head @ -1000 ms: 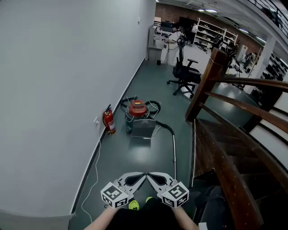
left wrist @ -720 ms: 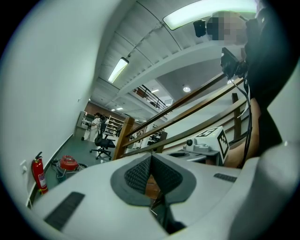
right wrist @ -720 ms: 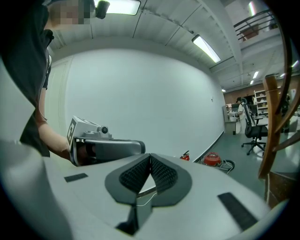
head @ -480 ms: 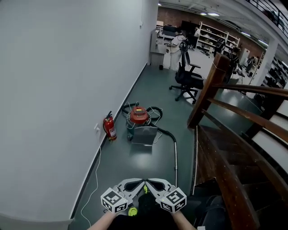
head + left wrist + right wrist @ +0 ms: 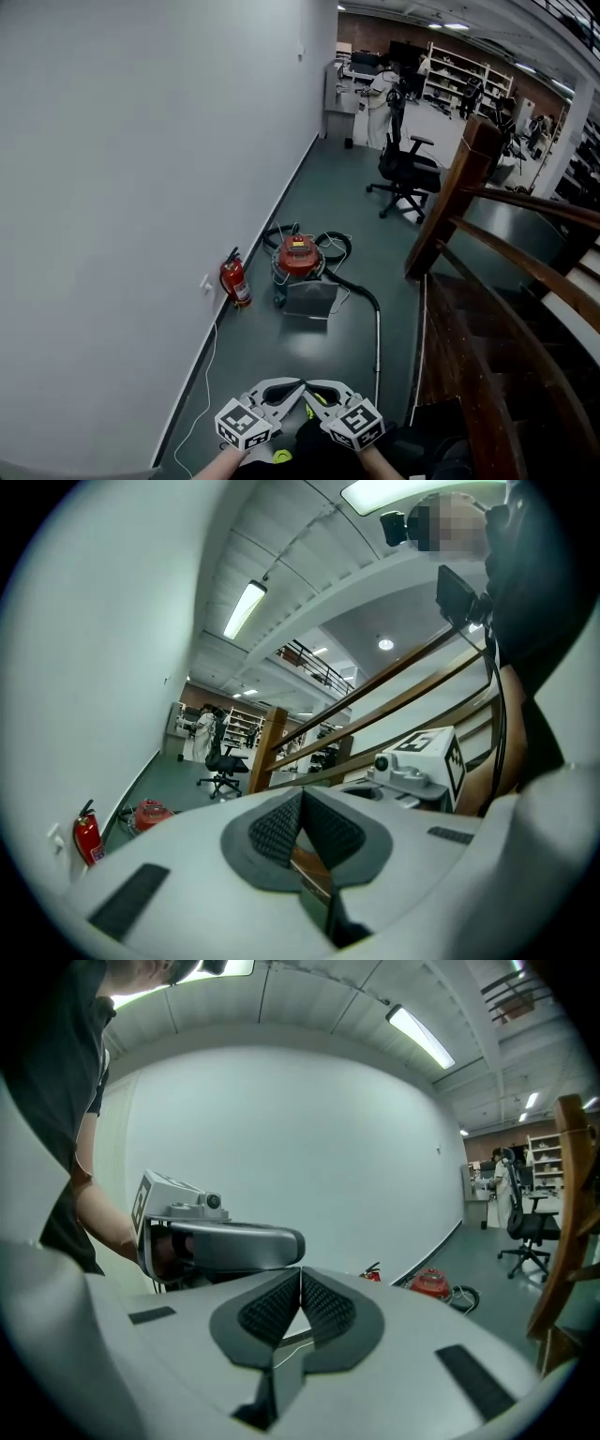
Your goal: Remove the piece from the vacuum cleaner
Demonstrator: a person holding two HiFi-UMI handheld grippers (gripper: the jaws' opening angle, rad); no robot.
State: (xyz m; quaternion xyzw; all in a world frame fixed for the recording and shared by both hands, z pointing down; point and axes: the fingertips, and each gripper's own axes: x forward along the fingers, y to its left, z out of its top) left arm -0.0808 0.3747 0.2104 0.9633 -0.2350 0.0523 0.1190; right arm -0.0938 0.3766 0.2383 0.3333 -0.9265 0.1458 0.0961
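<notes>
- The round red vacuum cleaner [image 5: 297, 254] stands on the dark green floor [image 5: 281, 347] close to the white wall [image 5: 141, 187], untouched. Which piece is meant can't be told from here. My guess is the long metal wand tube [image 5: 378, 339] on the black hose [image 5: 356, 279], or the flat grey panel [image 5: 310, 298] leaning at the vacuum cleaner's near side.
- The left gripper [image 5: 301, 792] has its jaws pressed together with nothing between them. The right gripper [image 5: 300, 1269] is the same. The two sit side by side, well short of the vacuum cleaner.
- Risk: reaching the piece with the jaws closed would only shove it, so they need to open first.
- Risk: the wand tube lies on the floor between the grippers and the vacuum cleaner, so it could trip someone or get kicked on approach.
- Risk: pulling on one part with nothing bracing the body could drag or tip the canister. The hose loops around it could snag.
- Risk: the red fire extinguisher [image 5: 234, 278] stands just beside the vacuum cleaner on the wall side. A sliding canister or swinging wand tube could knock it over.
- Risk: the wooden stair rail [image 5: 466, 187] on the side away from the wall limits room to swing the wand tube.
- Counts: 1 vacuum cleaner, 1 hose, 1 wand tube, 1 grey panel, 1 fire extinguisher, 2 grippers, and 1 black office chair [image 5: 410, 173] well beyond the vacuum cleaner.
</notes>
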